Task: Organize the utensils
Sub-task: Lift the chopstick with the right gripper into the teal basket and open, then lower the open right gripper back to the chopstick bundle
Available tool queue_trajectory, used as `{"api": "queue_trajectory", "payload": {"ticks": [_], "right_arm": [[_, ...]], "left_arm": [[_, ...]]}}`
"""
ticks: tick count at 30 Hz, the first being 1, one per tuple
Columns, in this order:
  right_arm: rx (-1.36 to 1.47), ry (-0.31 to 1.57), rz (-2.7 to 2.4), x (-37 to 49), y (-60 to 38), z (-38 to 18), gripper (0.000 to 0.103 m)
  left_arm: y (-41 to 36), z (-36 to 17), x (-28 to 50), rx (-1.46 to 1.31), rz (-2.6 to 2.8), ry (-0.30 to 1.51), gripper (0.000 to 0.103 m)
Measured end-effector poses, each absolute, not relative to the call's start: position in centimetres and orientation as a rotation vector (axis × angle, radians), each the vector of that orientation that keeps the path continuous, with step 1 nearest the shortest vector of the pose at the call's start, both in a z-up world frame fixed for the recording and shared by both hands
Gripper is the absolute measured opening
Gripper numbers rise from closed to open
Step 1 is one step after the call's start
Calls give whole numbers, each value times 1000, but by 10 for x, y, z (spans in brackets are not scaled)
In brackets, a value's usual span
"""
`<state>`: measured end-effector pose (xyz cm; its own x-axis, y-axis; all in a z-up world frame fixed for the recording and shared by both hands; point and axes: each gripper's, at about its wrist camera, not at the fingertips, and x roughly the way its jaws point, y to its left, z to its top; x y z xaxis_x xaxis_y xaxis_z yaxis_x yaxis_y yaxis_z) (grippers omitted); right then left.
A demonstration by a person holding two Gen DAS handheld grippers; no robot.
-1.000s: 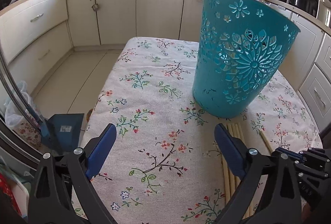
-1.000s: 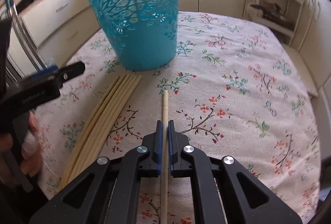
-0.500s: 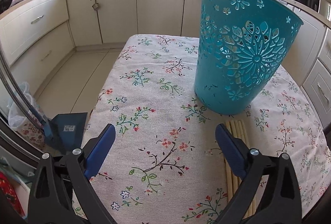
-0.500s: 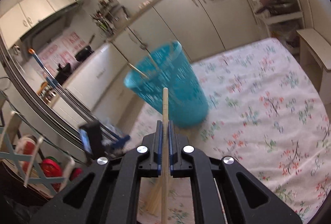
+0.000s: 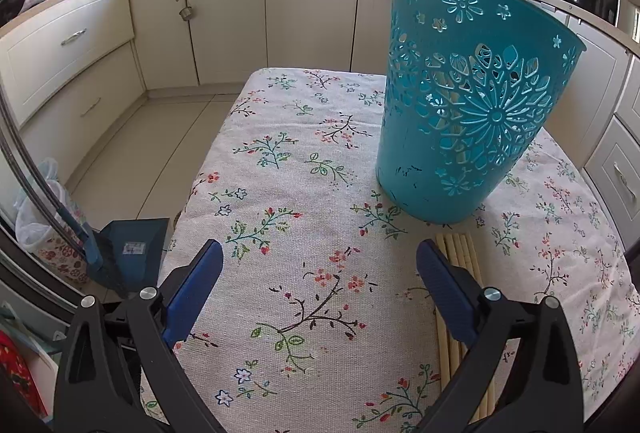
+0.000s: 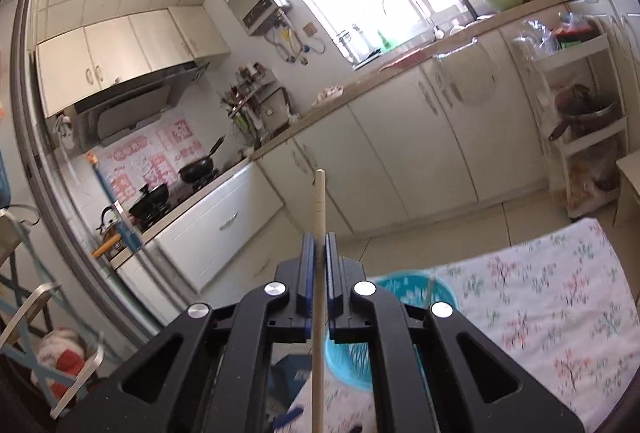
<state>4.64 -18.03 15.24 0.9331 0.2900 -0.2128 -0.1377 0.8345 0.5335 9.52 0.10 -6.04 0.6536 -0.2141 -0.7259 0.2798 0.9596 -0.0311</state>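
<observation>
A teal cut-out basket (image 5: pixel 472 109) stands on the floral tablecloth (image 5: pixel 304 193), with pale sticks showing through its holes. Several wooden chopsticks (image 5: pixel 460 253) lie side by side just in front of it. My left gripper (image 5: pixel 320 273) hovers open over the cloth, its right finger beside the chopsticks, nothing between the fingers. My right gripper (image 6: pixel 319 245) is shut on a single wooden chopstick (image 6: pixel 319 201), which sticks out forward past the fingertips. It is held high, with the basket (image 6: pixel 400 293) below and partly hidden behind the gripper body.
White kitchen cabinets (image 5: pixel 224 17) run around the room, with a stove and pans (image 6: pixel 192 169) on the counter. A blue dustpan (image 5: pixel 132 249) stands on the floor by the table's left edge. A shelf rack (image 6: pixel 580 121) stands at the right.
My right gripper lifted the chopstick off the cloth and rose high, tilting up so the basket dropped low in its view. The left gripper stayed put.
</observation>
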Motion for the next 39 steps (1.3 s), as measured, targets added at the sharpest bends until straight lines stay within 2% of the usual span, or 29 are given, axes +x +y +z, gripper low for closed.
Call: {"api": "queue_trajectory", "payload": {"ticks": [6,14,25,28,31,39], "right_arm": [[482,254,105,81,-177,142,6],[353,337,13,97,-161,114,6],[239,379,36,55,-140,99,7],[246,391,24,23,-143,93,13],[262,451,3,-5,-145,74,13],[296,827,-4,-23,-137,-24,13]], "left_arm": [[0,-60,96,86,-289,814,93],[1,-61,97,80,-296,818,93],[3,-62,99,73,-295,829,93],[3,-63,99,70,-297,833,93],[4,-63,99,70,-298,834,93],[5,-63,100,64,-289,838,93]]}}
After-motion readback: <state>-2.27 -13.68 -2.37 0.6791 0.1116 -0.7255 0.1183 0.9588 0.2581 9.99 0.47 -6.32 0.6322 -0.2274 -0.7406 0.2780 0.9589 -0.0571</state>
